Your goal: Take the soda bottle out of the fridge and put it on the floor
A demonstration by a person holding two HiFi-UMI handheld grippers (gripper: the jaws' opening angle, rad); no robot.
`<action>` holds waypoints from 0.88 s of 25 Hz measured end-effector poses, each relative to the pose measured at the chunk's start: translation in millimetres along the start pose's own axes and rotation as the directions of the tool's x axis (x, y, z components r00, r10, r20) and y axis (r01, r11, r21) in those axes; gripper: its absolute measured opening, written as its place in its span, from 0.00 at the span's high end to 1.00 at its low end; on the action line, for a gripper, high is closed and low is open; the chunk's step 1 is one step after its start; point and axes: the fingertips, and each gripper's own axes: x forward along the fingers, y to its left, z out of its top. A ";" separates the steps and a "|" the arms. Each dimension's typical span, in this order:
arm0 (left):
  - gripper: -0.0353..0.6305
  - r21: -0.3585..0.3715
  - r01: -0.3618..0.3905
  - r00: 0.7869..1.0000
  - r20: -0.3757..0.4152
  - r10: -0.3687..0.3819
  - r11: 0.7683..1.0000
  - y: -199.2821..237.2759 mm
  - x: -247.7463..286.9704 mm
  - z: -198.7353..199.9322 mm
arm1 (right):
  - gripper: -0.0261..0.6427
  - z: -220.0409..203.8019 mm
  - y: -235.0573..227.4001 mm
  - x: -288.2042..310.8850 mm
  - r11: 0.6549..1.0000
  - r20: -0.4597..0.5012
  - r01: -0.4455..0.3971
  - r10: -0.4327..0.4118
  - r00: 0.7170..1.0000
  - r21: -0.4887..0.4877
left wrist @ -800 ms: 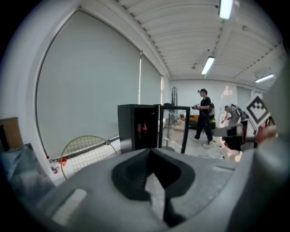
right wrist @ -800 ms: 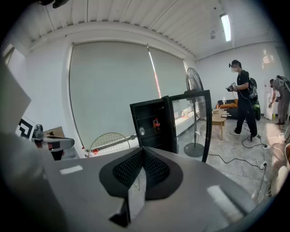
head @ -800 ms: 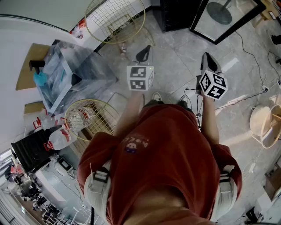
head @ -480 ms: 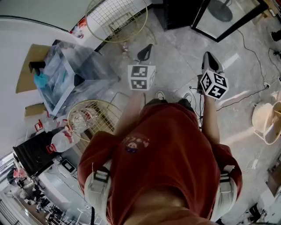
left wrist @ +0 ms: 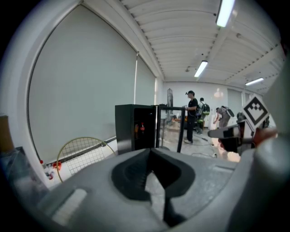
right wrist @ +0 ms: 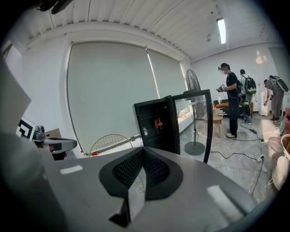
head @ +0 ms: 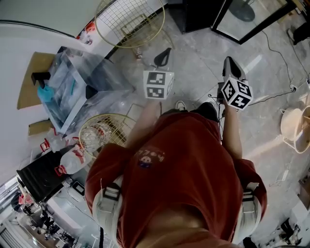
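The black fridge (right wrist: 156,127) stands ahead with its glass door (right wrist: 199,124) swung open. A red-labelled soda bottle (right wrist: 158,123) stands upright on a shelf inside, also small in the left gripper view (left wrist: 142,128). In the head view only the fridge's corner (head: 198,14) shows at the top edge. My left gripper (head: 163,54) and right gripper (head: 230,64) are held out side by side over the floor, well short of the fridge. Both point toward it, jaws closed tip to tip with nothing between them (left wrist: 150,149) (right wrist: 143,149).
Two round gold wire racks (head: 128,22) (head: 104,131) and a clear plastic box (head: 80,87) lie to the left. Cables (head: 276,58) run over the grey floor on the right near a beige basket (head: 295,131). A fan (right wrist: 195,113) stands behind the door. People (right wrist: 233,99) stand far back.
The floor and the things on the left have slid a little down and right in the head view. Both grippers keep the same pose and stay closed.
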 end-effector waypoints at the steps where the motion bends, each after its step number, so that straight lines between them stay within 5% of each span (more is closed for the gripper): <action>1: 0.95 0.000 0.004 1.000 -0.001 -0.004 1.000 1.3 0.4 -0.6 | 0.96 -0.7 1.4 0.2 1.000 -0.002 0.002 -0.002 1.000 0.001; 12: 0.95 0.003 0.030 1.000 -0.005 -0.030 1.000 -9.9 29.0 10.7 | 0.96 -2.0 -20.4 16.0 1.000 -0.040 0.010 -0.009 0.999 0.006; 22: 0.95 0.005 0.031 0.999 -0.035 -0.031 0.999 -48.0 94.8 29.5 | 0.96 22.9 -93.8 36.0 1.000 -0.039 0.018 -0.017 0.999 0.018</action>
